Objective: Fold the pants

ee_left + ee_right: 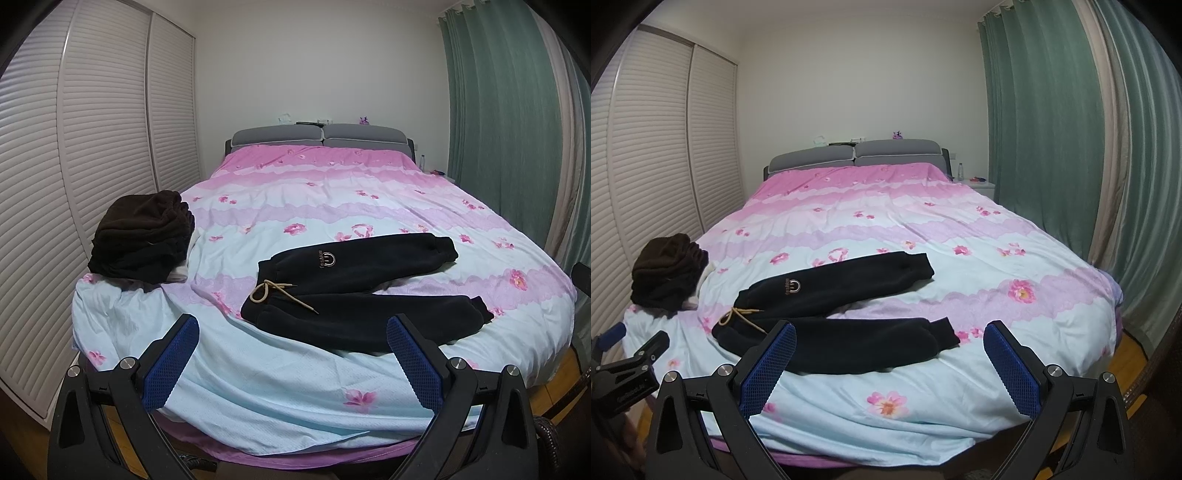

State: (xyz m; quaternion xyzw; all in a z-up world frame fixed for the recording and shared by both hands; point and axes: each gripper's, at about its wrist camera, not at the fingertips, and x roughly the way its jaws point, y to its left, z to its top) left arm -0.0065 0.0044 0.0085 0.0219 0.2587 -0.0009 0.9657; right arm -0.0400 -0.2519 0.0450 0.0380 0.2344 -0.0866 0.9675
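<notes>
A pair of black fleece pants [354, 291] lies spread flat on the bed [295, 398], a little below the middle of the frame in the left wrist view, with the waistband toward the left and both legs running to the right. The upper leg angles toward the upper right, the lower leg runs nearly level, and a wedge of the flowered pink, lilac and pale blue cover shows between them. A tan drawstring [275, 291] is tied in a loose bow at the waist, and a small gold emblem sits on the upper leg near the waistband. At the left edge of the bed, well apart from the pants, sits a pile of dark brown clothes [142, 238] on something white. The left gripper [293, 321] hangs at the bottom of its frame over the foot of the bed, its blue-padded fingers [171, 362] spread wide and holding nothing. The right gripper [890, 328] is likewise spread wide and empty at the bottom of its own frame, one finger overlapping the lower leg in the picture. Louvred wardrobe doors [92, 147] fill the left side, green curtains [509, 110] the right, and a grey headboard [317, 136] stands at the far end.
</notes>
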